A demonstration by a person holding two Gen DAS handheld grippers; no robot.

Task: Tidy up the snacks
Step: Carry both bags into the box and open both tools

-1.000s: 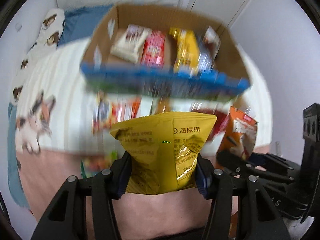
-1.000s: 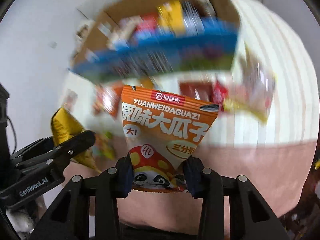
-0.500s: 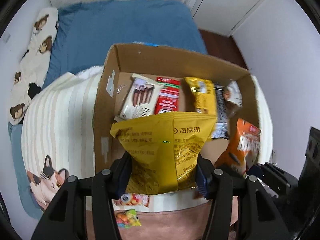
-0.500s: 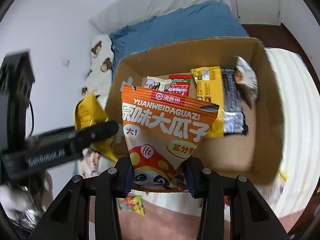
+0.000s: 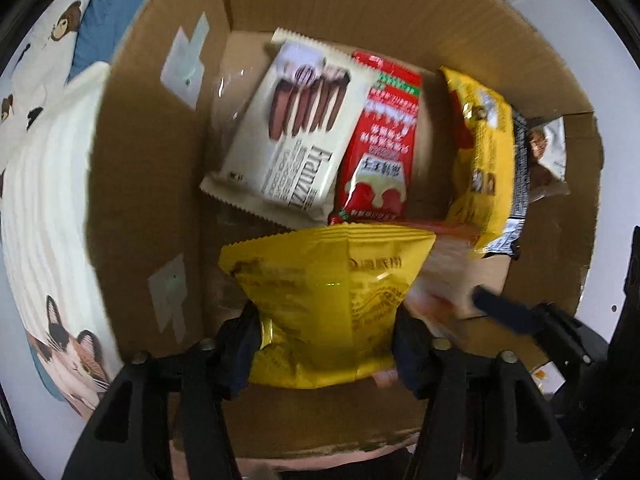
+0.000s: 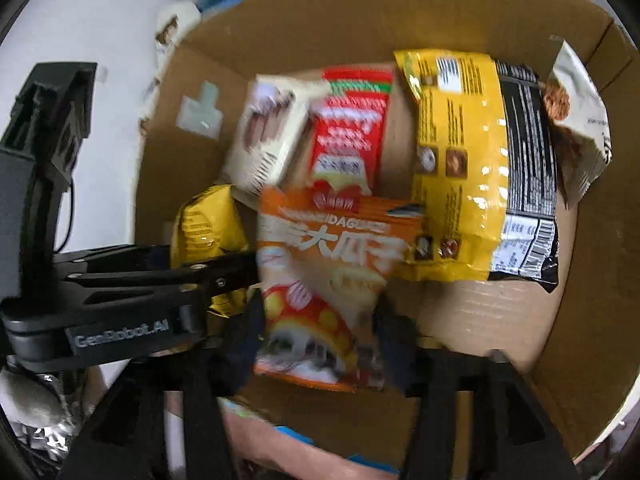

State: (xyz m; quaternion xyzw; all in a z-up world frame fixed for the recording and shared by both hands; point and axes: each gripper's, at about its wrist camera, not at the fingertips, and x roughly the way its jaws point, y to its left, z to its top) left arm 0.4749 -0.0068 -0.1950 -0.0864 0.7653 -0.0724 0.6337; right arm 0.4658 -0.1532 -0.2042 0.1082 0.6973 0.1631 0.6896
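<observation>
My left gripper [image 5: 326, 340] is shut on a yellow snack bag [image 5: 328, 300] and holds it inside the open cardboard box [image 5: 152, 160]. My right gripper [image 6: 320, 336] is shut on an orange sunflower-seed bag [image 6: 328, 280], also inside the box [image 6: 580, 320], just right of the left gripper [image 6: 132, 292]. On the box floor lie a white wafer pack [image 5: 288, 128], a red pack [image 5: 380, 148], a yellow-and-black bag [image 5: 484, 160] and a white cookie bag [image 6: 576, 120].
The box stands on a cream striped blanket [image 5: 40, 200] with a cat print [image 5: 76, 356]. A blue bedsheet [image 5: 108, 8] and a bear-print pillow [image 5: 52, 36] lie beyond. The right gripper's finger [image 5: 520, 316] is close beside the yellow bag.
Both grippers have moved forward and down from above the box into it, each still holding its bag. The box contents now fill both views.
</observation>
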